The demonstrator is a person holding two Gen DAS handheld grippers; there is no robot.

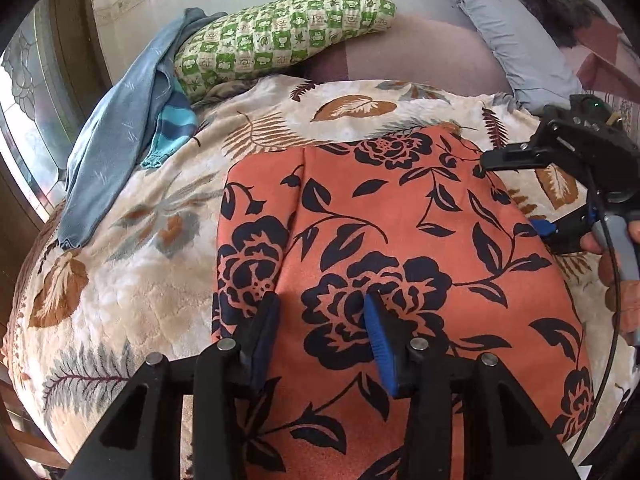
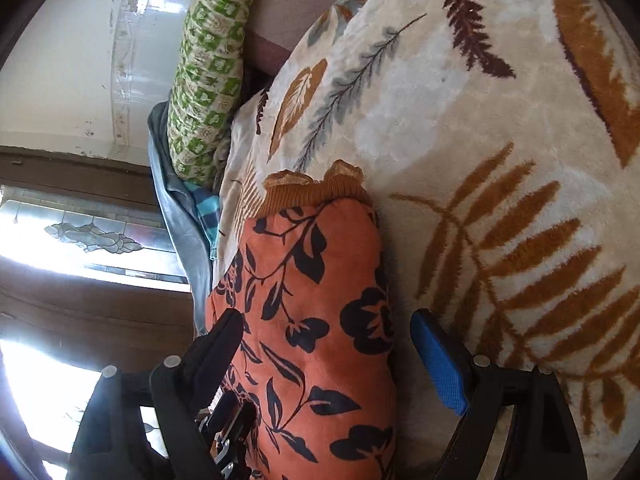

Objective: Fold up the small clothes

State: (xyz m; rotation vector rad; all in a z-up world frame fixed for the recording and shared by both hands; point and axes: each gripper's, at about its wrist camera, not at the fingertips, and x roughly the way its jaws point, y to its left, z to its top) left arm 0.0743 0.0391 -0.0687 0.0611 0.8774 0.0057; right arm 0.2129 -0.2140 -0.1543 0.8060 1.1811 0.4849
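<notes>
One orange floral garment (image 1: 400,248) flat on bed blanket (image 1: 132,280). Left view only: 2 pillows, blue clothes pile (image 1: 120,140). Left tool (image 1: 320,312) open over garment; right tool (image 2: 328,332) wide open, straddling its edge.

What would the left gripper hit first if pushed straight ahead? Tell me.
Probably the orange garment: the left gripper points down at it with jaws open just above the cloth. Depth is hard to judge.
</notes>
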